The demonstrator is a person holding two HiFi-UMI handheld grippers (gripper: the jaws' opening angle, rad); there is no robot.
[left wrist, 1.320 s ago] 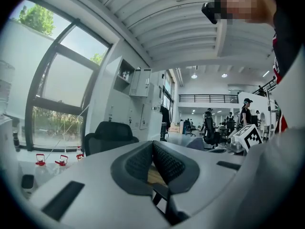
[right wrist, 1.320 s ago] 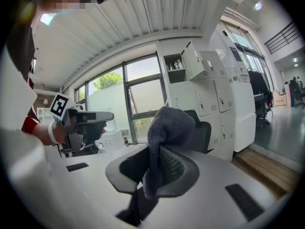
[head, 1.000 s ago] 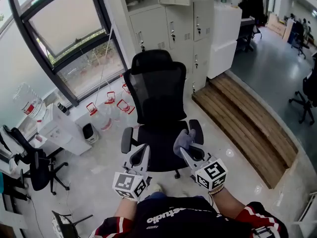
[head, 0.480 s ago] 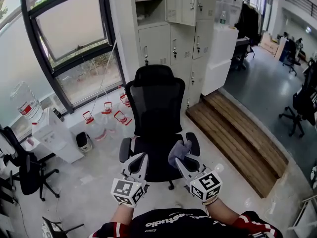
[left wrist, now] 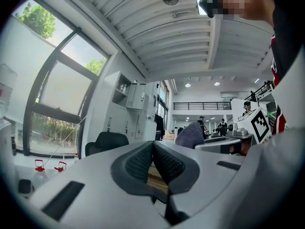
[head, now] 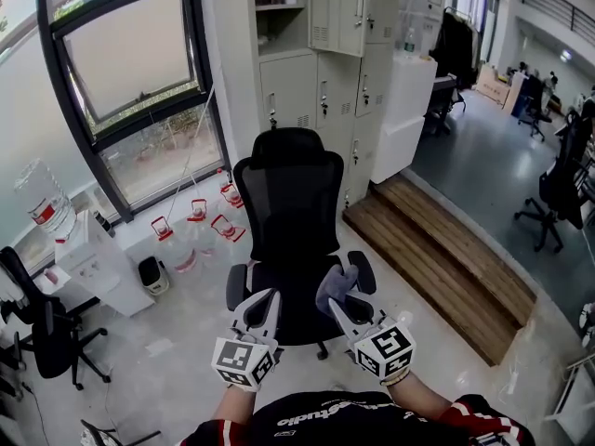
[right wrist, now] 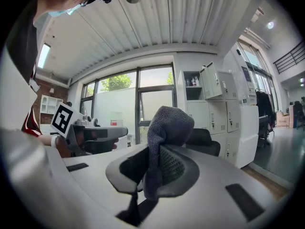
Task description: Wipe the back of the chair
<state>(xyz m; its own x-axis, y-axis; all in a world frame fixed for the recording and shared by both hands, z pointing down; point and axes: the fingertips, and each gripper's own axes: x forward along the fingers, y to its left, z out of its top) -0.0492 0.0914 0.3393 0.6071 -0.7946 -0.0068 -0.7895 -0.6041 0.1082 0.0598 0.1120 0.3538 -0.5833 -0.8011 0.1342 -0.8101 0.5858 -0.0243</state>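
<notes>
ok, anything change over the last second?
Mostly the head view lifted, showing more room. Nothing taken or let go: right gripper still clamps the grey cloth, left gripper still shut, empty. Chair unmoved, both grippers still short of its backrest.

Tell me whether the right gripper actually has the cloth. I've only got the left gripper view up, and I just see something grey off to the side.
Observer: Yes, the right gripper is shut on the grey cloth, which bunches up above its jaws.
Operator: Which way is the chair turned?
Observer: The black chair faces the person, so the rear of its backrest points toward the lockers.
Operator: How close is the cloth to that backrest?
Observer: Not there yet. In the head view, it sits low over the seat's right side, near the armrest.
</notes>
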